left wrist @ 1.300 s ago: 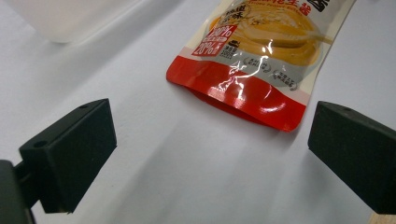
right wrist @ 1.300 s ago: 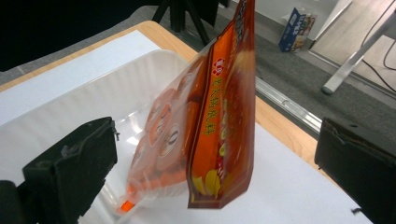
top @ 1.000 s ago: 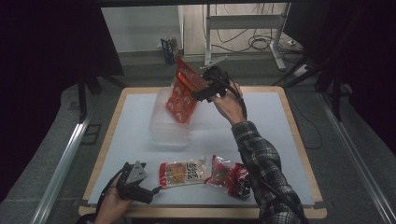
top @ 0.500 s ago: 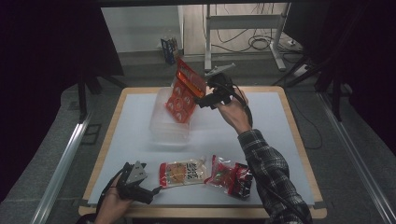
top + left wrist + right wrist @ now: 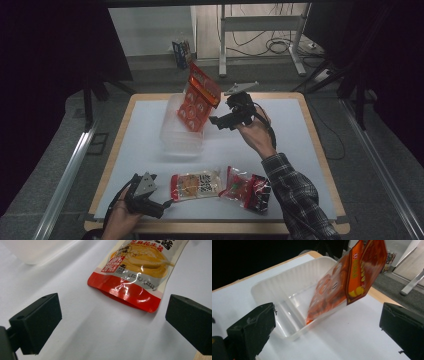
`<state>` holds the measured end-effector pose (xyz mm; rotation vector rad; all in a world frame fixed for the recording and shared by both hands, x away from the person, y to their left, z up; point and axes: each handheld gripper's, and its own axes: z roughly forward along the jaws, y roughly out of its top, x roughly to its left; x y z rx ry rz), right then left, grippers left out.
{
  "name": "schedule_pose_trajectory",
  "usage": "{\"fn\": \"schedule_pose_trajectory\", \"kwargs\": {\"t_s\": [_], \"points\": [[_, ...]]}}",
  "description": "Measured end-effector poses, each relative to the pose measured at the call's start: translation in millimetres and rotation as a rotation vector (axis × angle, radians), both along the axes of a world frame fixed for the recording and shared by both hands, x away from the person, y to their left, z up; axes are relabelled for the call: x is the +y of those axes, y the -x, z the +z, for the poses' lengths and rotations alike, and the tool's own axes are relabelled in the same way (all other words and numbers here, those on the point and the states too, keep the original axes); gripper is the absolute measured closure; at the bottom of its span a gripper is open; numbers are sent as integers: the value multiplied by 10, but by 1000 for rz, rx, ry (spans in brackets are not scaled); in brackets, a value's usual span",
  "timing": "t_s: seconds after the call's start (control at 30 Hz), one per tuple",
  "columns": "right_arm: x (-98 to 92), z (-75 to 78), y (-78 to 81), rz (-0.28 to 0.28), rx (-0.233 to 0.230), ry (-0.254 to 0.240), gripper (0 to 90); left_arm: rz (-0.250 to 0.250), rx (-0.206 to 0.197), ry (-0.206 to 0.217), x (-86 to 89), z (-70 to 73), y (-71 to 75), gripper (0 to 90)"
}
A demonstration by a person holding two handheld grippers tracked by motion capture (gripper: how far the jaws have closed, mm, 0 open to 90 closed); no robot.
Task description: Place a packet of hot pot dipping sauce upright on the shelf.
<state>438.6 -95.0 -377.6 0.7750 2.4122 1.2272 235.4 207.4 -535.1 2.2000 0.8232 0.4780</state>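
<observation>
An orange snack packet stands tilted in a clear plastic tub, its lower corner inside and its body leaning over the near rim. My right gripper is open just right of the packet, apart from it, with nothing between its jaws. At the front left my left gripper rests open on the table. It faces a sauce pouch with a red bottom edge. The pouch lies flat a short way beyond the jaws.
A red packet lies to the right of the sauce pouch, near the front edge and beside the person's right sleeve. The white table top has a wooden rim. Bare white surface lies right of the tub.
My right gripper has let go of the orange packet and drawn back to the right and down. The packet now stands in the tub. The left gripper has not moved.
</observation>
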Motion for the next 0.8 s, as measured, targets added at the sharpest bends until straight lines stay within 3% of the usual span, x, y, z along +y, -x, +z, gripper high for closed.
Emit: {"fn": "schedule_pose_trajectory", "kwargs": {"t_s": [0.8], "points": [[-273,-367,493,10,20,6,5,-6,-1,-13,-24,-9,8,4]]}}
